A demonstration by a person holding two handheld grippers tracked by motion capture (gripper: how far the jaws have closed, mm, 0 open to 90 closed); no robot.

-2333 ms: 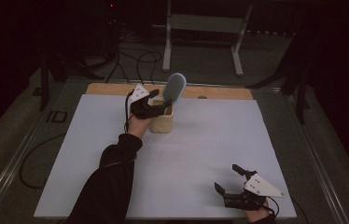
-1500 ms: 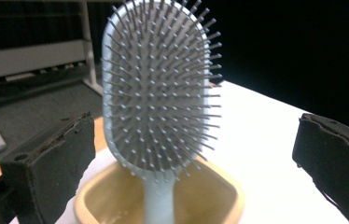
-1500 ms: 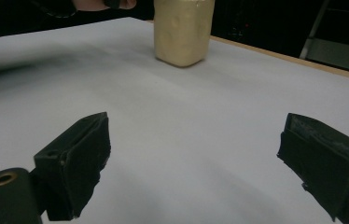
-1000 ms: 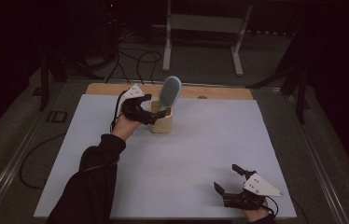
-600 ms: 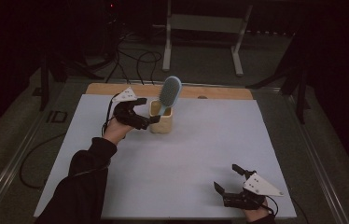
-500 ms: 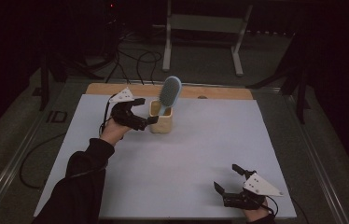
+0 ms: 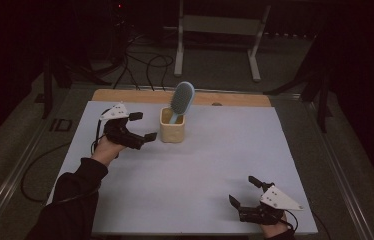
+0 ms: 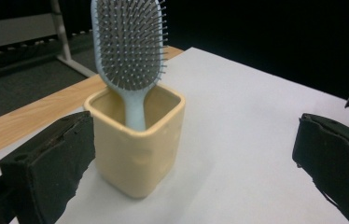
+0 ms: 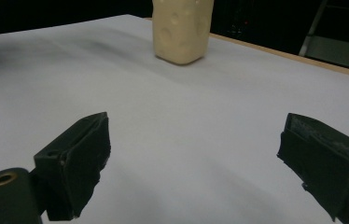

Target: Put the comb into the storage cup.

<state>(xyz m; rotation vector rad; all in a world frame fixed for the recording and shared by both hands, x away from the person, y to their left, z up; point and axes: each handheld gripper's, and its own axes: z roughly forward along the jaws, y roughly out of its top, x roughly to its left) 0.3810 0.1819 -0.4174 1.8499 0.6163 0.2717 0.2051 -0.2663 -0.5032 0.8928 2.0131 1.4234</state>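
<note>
Though unlabelled, brush point(image 8: 128, 51) in cup point(image 8: 137, 149).

One cream cup point(image 7: 172, 126) is standing on the white table sheet point(image 7: 195, 175), and one pale blue hairbrush point(image 7: 180, 100) is sitting inside that cup, bristle head rising above its rim. Two grippers are showing: the left gripper point(image 7: 142, 127) is hovering just beside the cup, and the right gripper point(image 7: 245, 192) is lying well apart from the cup.
</note>
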